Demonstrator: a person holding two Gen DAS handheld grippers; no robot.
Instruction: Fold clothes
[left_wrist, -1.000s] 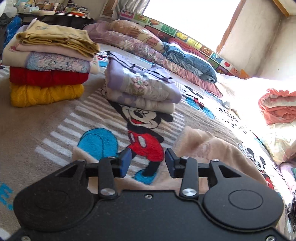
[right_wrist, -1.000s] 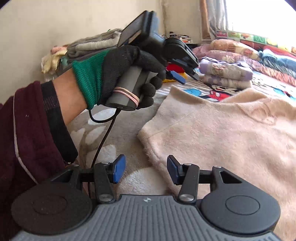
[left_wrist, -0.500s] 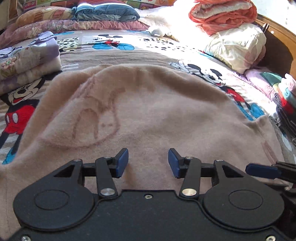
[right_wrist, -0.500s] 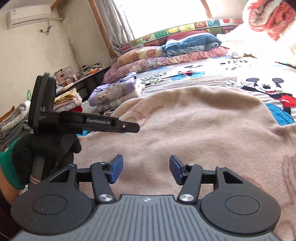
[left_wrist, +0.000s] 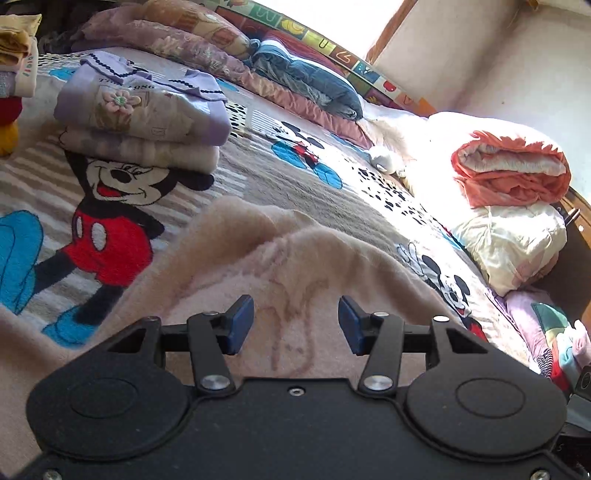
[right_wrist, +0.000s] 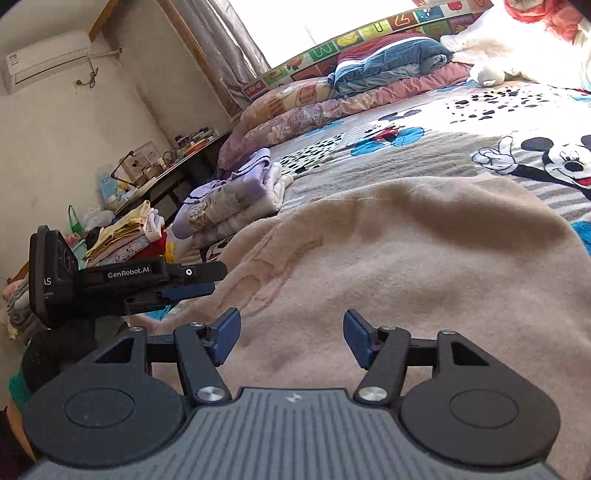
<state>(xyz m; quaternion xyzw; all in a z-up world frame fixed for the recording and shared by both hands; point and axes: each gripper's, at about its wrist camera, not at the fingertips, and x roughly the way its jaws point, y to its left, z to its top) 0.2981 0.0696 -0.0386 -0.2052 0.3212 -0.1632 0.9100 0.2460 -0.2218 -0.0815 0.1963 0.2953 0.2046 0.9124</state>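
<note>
- Nearest the left wrist lens, the left gripper (left_wrist: 296, 325) shows a matte black, grainy body with two round bosses; its blue rubbery pads (left_wrist: 240, 323) stand well apart with nothing between them.
- Just past those pads lies the beige garment (left_wrist: 295, 266), a fuzzy, fleece-like knit with a faint reddish outline drawn on it; it is rumpled into soft rounded ridges and spread over the near part of the bed.
- From the right wrist view, the right gripper (right_wrist: 291, 338) has a ribbed grey housing and black hinged arms; its blue pads are likewise parted and empty, poised over the same garment's near edge.
- To its left there, the left gripper appears side-on as a black block printed with "GenRobot.AI", held by a hand in a black glove with a green cuff (right_wrist: 18, 384), only partly in view.
- Under the garment lies the Mickey Mouse blanket (left_wrist: 110, 229), plush and short-piled, with grey stripes, red shorts and blue patches.
- Farther off on the blanket sits a folded lilac stack (left_wrist: 144, 118), neat rectangular layers with dark scalloped trim and a stitched flower.
- At the left edge beyond it is a second folded pile (right_wrist: 125, 236) in yellow, cream and red.
- Along the far side run long quilted bolsters (left_wrist: 207, 48) and a puffy blue bundle (left_wrist: 310, 85).
- At far right a rolled coral quilt (left_wrist: 513, 170) rests on a glossy cream cushion (left_wrist: 513, 247).
</note>
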